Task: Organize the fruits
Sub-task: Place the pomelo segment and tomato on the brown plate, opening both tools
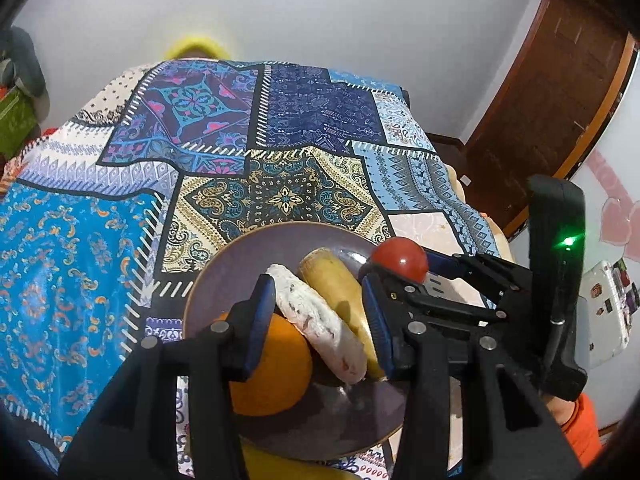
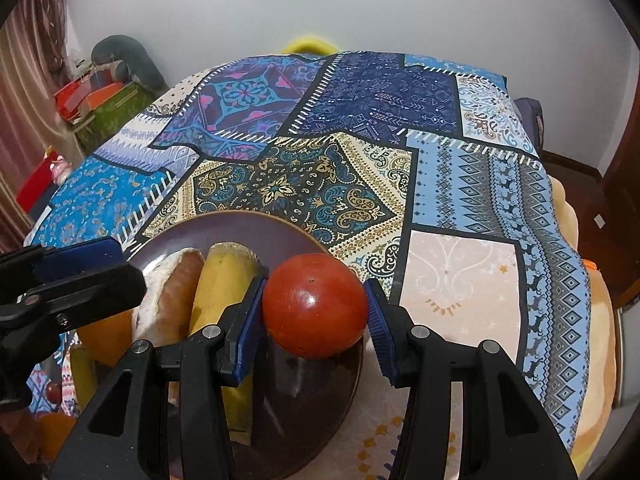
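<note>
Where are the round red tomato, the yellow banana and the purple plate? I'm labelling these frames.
round red tomato [image 2: 314, 304], right wrist view, front skin.
yellow banana [image 2: 222, 284], right wrist view, upper peel.
purple plate [image 1: 232, 264], left wrist view, bare inner surface.

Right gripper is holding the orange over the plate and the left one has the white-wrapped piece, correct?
Not quite. The right gripper holds the red tomato, not the orange, which lies on the plate by the left gripper. The right wrist view shows it. The rest stands.
</note>
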A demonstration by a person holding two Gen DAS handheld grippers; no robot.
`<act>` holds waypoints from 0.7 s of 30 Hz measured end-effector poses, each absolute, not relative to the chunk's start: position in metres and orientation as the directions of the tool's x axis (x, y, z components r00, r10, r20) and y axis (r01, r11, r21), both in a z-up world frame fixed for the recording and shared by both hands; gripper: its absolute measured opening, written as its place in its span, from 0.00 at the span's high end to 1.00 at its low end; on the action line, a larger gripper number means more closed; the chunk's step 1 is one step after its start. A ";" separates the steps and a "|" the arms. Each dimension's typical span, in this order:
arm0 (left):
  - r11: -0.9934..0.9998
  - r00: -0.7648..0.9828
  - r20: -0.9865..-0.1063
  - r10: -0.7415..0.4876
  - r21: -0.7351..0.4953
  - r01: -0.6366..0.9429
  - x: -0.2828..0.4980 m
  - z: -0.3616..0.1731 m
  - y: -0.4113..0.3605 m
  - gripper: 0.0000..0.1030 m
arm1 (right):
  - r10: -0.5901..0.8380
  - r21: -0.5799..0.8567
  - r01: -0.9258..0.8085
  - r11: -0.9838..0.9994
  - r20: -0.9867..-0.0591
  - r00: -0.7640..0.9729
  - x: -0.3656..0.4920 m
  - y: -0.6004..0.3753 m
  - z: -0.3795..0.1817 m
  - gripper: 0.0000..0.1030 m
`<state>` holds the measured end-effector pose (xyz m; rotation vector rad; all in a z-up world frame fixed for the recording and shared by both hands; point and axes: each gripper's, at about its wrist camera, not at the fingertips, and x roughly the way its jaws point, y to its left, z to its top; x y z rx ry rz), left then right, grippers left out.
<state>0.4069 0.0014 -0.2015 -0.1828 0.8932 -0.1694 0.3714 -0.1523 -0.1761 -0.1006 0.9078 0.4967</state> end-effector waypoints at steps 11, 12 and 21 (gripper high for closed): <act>0.984 0.648 -0.743 -0.167 -0.163 0.068 0.374 -0.177 0.012 0.57 | 0.369 0.099 -0.452 0.887 -0.740 0.562 0.348 -0.155 -0.154 0.44; 0.985 0.651 -0.742 -0.161 -0.157 0.065 0.370 -0.175 0.014 0.57 | 0.373 0.101 -0.452 0.886 -0.735 0.567 0.343 -0.157 -0.150 0.44; 0.994 0.679 -0.727 -0.103 -0.100 0.043 0.324 -0.147 0.034 0.56 | 0.373 0.055 -0.473 0.880 -0.696 0.613 0.296 -0.157 -0.116 0.44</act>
